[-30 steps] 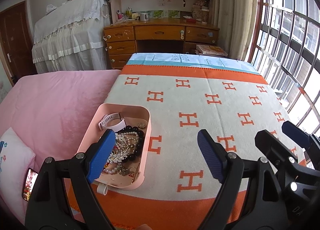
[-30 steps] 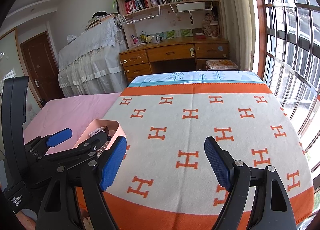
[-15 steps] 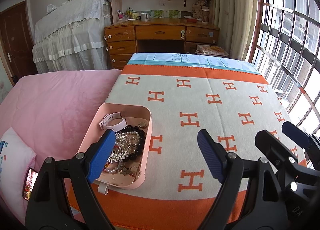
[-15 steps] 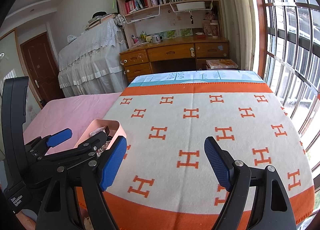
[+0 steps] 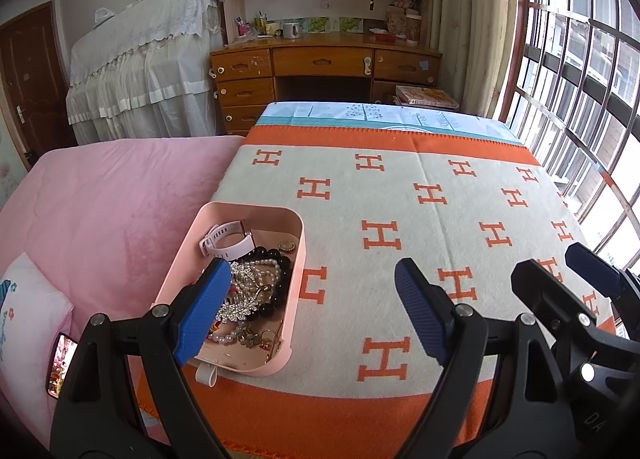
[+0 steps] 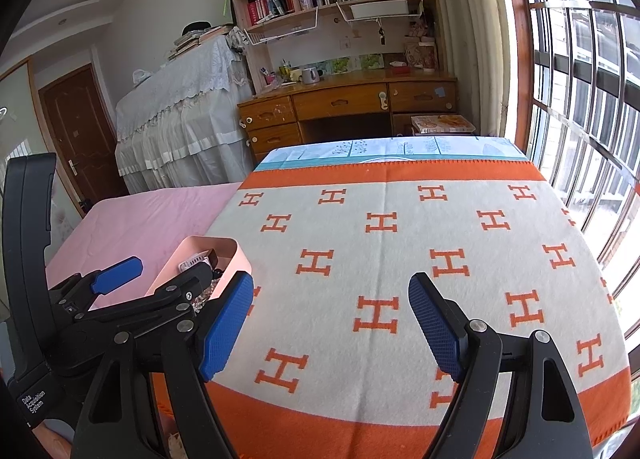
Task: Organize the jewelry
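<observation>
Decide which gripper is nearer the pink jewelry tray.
Left. The left gripper hangs by the pink tray, one finger overlapping it in view. The right gripper sits farther right, over bare blanket.

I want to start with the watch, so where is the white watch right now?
In the left wrist view, the white watch lies at the far end of the pink tray, behind the black bead bracelet, left of centre on the blanket.

The left gripper (image 5: 312, 309) points forward and downward, its jaws spread wide with nothing between the blue pads. The right gripper (image 6: 332, 329) is tilted down much the same, jaws also wide apart and empty. The two sit side by side: the right one's fingers show at the right edge of the left wrist view, and the left one's black frame fills the lower left of the right wrist view.
</observation>
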Demonstrator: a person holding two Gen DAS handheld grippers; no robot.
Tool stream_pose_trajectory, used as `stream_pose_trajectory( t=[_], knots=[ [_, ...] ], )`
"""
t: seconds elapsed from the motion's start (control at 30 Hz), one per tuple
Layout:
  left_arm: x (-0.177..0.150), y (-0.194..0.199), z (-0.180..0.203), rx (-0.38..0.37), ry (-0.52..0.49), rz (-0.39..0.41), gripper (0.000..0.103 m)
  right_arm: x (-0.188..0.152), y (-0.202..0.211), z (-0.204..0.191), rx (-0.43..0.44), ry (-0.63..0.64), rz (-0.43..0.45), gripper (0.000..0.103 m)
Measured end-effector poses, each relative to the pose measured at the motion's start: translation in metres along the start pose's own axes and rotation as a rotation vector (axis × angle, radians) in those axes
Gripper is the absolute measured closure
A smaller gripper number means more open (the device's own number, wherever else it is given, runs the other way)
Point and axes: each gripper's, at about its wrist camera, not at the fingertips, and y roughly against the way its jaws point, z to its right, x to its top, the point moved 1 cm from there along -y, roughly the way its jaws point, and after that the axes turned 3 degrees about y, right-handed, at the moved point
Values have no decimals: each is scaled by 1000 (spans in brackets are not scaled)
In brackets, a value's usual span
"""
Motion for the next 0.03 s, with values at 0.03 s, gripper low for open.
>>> stream_pose_trajectory(
  t=[0.03],
  knots=[
    [1, 0, 1, 1, -1, 2, 21, -1, 0, -1, -1, 0, 0, 22]
  ],
)
